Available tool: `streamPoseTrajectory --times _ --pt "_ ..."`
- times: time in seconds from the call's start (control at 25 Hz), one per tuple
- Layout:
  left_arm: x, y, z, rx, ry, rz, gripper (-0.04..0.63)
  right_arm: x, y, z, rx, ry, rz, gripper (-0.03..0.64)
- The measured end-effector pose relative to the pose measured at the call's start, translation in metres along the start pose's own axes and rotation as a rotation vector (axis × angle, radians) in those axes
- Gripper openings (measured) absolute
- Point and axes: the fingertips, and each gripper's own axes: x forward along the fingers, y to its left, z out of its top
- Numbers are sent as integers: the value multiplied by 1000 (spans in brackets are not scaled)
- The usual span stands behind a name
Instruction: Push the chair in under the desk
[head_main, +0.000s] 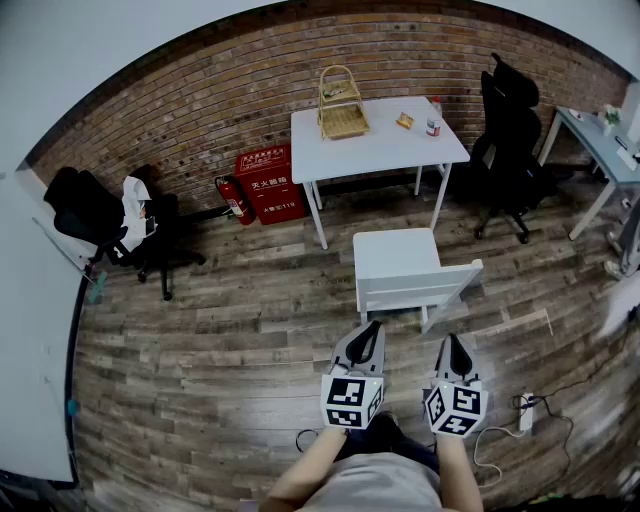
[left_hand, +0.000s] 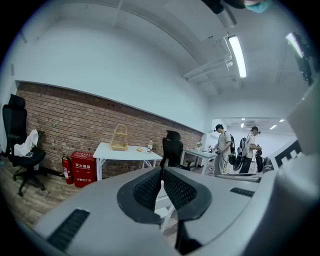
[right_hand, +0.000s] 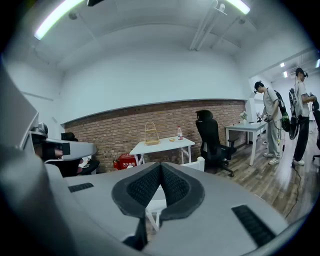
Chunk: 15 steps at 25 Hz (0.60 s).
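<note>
Two grippers, both closed, pads pressed together with nothing between them. Left gripper (head_main: 375, 326) and right gripper (head_main: 455, 342) are held side by side at 6 o'clock in the head view, tips pointing toward 12 o'clock and tilted slightly down. Both gripper views confirm it: left gripper (left_hand: 161, 170) and right gripper (right_hand: 160, 165) show the dark ribbed pads meeting at the tip, empty.

Chair (head_main: 400, 265): white, at 12 o'clock from the grippers, near them, backrest on the near side. Neither gripper appears to touch it. The seat stands on the near side of the desk (head_main: 380, 148), out from under the top. The desk is white and sits at 12 o'clock beyond the chair, against the brick wall (head_main: 200, 120).

On the desk: a wicker basket (head_main: 341, 105) at its 10 o'clock corner, a bottle (head_main: 434, 117) toward 2 o'clock, and a small item (head_main: 404, 121) just left of the bottle, too small to identify.

Floor items:
- Red box (head_main: 270, 185) and fire extinguisher (head_main: 233, 198), at 9 o'clock from the desk, by the wall.
- Black office chair (head_main: 508, 140), at 3 o'clock from the desk.
- Second black chair (head_main: 95, 225) with white cloth (head_main: 133, 212) draped on it, at 9 o'clock in the view.
- Power strip (head_main: 527, 412) with cable, at 3 o'clock from the right gripper.

Two people (right_hand: 270, 120) stand in the room at 3 o'clock in the right gripper view.
</note>
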Motion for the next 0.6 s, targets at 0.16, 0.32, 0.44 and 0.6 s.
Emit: streamPoseTrajectory --times 0.16,0.32,0.44,0.6 --pt "0 4 0 -3 3 2 26 1 3 0 -4 -2 0 15" --pt "1 5 0 0 2 2 26 3 3 0 -3 -1 1 15" --pt "3 4 2 -1 3 0 26 6 3 1 -4 3 4 15" --pt "6 5 2 2 7 4 26 8 3 2 -1 5 8 15"
